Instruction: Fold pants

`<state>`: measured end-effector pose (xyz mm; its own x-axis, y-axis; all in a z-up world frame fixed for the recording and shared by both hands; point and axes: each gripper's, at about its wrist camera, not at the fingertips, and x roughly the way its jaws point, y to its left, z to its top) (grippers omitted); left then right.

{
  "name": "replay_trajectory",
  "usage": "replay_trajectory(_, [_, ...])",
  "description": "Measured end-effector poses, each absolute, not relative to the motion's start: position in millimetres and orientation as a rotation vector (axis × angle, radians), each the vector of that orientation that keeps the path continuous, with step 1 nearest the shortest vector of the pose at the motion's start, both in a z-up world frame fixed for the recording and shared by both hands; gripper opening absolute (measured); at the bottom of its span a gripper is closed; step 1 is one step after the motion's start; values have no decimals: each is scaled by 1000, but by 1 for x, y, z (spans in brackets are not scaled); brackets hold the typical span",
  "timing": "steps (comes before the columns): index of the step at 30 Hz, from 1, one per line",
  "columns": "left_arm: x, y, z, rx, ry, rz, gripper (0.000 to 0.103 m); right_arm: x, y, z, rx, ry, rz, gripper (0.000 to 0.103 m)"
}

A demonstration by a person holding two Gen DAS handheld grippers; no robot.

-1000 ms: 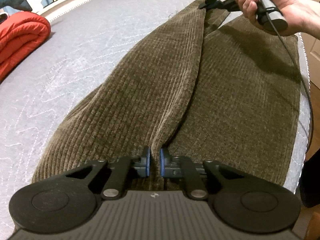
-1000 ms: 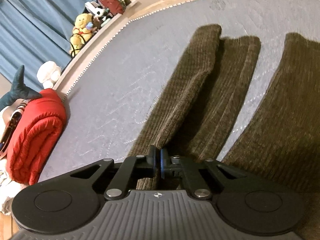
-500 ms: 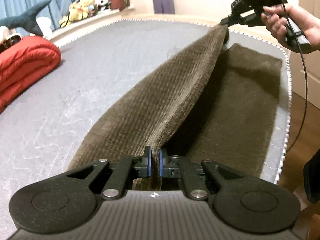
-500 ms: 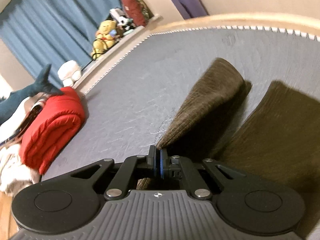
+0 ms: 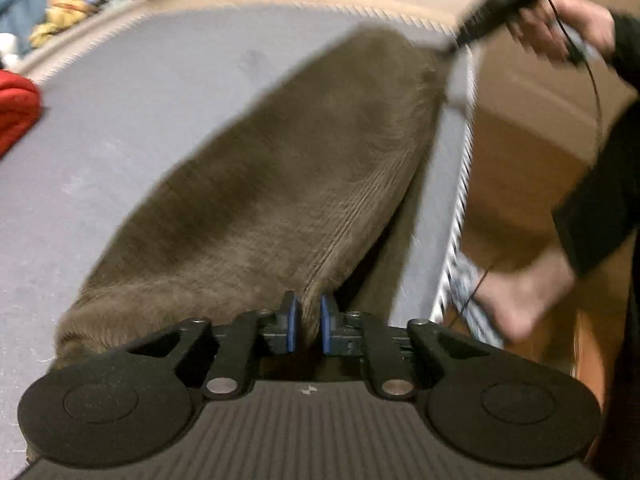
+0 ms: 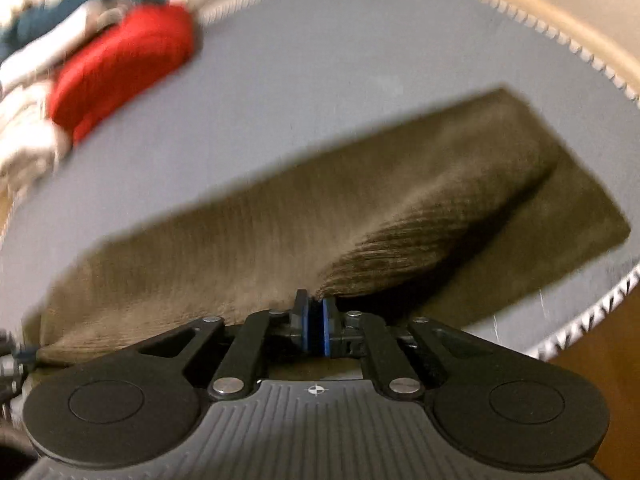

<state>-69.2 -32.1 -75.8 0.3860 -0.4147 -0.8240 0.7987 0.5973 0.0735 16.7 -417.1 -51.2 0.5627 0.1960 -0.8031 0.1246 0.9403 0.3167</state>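
I hold a two-finger gripper in each hand over a bed with a grey quilted mattress (image 5: 132,128), and both camera views are blurred. My left gripper (image 5: 305,322) has its blue-padded fingers pinched on a raised fold of brown corduroy pants (image 5: 280,168), the cloth standing up between the pads. From there the pants stretch away along the right side of the mattress, the upper layer lifted like a ridge above a lower layer lying flat near the mattress's stitched edge. At the far end of that ridge, my right hand (image 5: 568,28) grips the handle of the right gripper (image 6: 315,330), with a thin black cable hanging down from it. In the right wrist view, that gripper's blue pads are pressed together on an edge of the same brown cloth, and the pants spread out beyond them as a long band across the mattress, one layer draped over another with a dark shadow between. A red folded blanket (image 6: 120,68) lies well apart at the mattress's far left edge, beside some pale and blue soft items too blurred to name. Wooden floor (image 5: 520,184) shows past the bed's right edge.
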Motion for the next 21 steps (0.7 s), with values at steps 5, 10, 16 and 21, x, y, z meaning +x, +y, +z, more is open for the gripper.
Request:
replay_trajectory(5, [-54,-24,-51,339,815,-811,44,7,-506,-42,580,775,-183,42])
replay_trajectory(10, [-34,-20,-45,246,804,-686,50,0,-573,-51,747,649,-381,43])
replay_trajectory(16, [-9,-8,-52,199,843,-555,52,21,-593,-111,959,689,-336,43])
replay_trajectory(21, [0,3,-49,172,839,-506,52,44,-566,-118,889,744,-311,43])
